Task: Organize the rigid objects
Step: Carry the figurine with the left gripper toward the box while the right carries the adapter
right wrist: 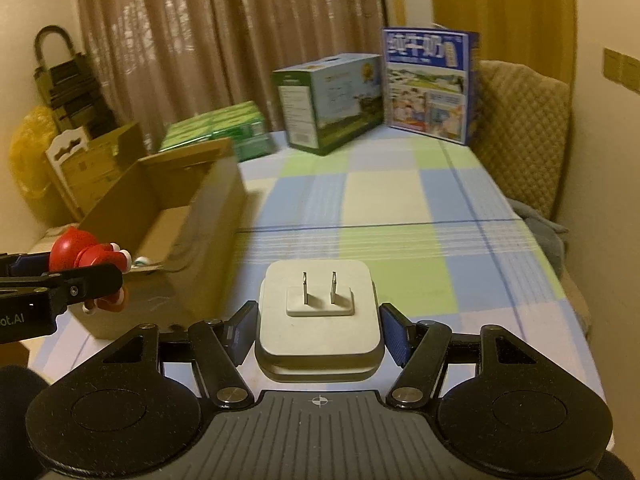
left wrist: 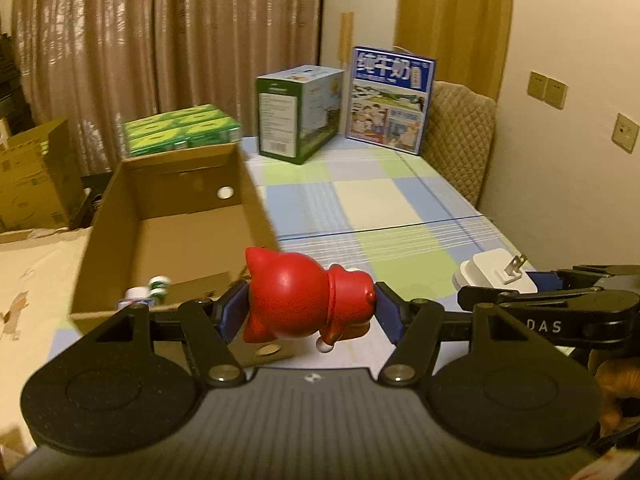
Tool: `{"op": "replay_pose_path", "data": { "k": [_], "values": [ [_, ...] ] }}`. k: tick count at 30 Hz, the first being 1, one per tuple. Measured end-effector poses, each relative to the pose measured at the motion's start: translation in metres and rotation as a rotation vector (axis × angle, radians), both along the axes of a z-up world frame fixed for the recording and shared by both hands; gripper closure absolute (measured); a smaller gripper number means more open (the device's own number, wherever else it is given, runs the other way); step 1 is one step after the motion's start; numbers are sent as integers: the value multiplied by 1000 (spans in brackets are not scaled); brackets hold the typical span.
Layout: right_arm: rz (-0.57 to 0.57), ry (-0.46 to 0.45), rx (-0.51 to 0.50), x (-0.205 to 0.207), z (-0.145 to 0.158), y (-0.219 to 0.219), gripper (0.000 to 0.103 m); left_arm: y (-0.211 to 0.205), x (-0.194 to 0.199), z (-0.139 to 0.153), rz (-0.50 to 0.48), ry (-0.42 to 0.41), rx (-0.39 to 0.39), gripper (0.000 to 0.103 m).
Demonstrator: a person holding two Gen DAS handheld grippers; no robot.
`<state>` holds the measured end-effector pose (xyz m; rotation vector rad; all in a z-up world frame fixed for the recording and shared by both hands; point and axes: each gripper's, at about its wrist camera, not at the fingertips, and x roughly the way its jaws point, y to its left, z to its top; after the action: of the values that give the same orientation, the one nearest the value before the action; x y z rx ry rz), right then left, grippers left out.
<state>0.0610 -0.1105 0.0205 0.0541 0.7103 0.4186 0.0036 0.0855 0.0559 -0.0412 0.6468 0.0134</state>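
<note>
Red and glossy, a small toy figurine (left wrist: 304,300) lies sideways between the blue pads of the left gripper (left wrist: 308,312), both pads pressing on it, so that gripper is clamped on the figurine and carries it clear of the table. Just beyond and to the left of this gripper stands an open cardboard box (left wrist: 132,208), its near wall close under the fingers; inside it, by the near wall, lie small white bottles with green and blue labels (left wrist: 150,292). To the right of the left gripper, the right gripper (right wrist: 318,332) clenches a white power adapter (right wrist: 320,320) between its own blue pads, the two metal prongs (right wrist: 319,288) pointing up and away from the camera. From the right wrist view the figurine shows at the far left, level with the box's near corner. Ahead of both grippers stretches a table covered by a checked cloth (left wrist: 380,200) in blue, green and cream. Well beyond, at the far edge, stand a green pack of cartons (left wrist: 180,128), a green-and-white carton box (left wrist: 300,112) and an upright blue milk box (left wrist: 390,100) beside a quilted chair back (left wrist: 460,132), with brown curtains (left wrist: 140,40) behind.
</note>
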Motion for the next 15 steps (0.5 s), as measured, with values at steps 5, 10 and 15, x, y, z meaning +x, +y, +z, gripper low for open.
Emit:
{"op": "replay_pose_path", "data": {
  "k": [5,10,15],
  "values": [
    [44,0,15,-5,2,19,42,19,-16,0,28,15,9,41],
    [106,-5,11,-14,3,42,42,38,-32,0,71,22,10,41],
    [162,-8,10,-18,3,65,42,58,-40,2,120,22,5,41]
  ]
}}
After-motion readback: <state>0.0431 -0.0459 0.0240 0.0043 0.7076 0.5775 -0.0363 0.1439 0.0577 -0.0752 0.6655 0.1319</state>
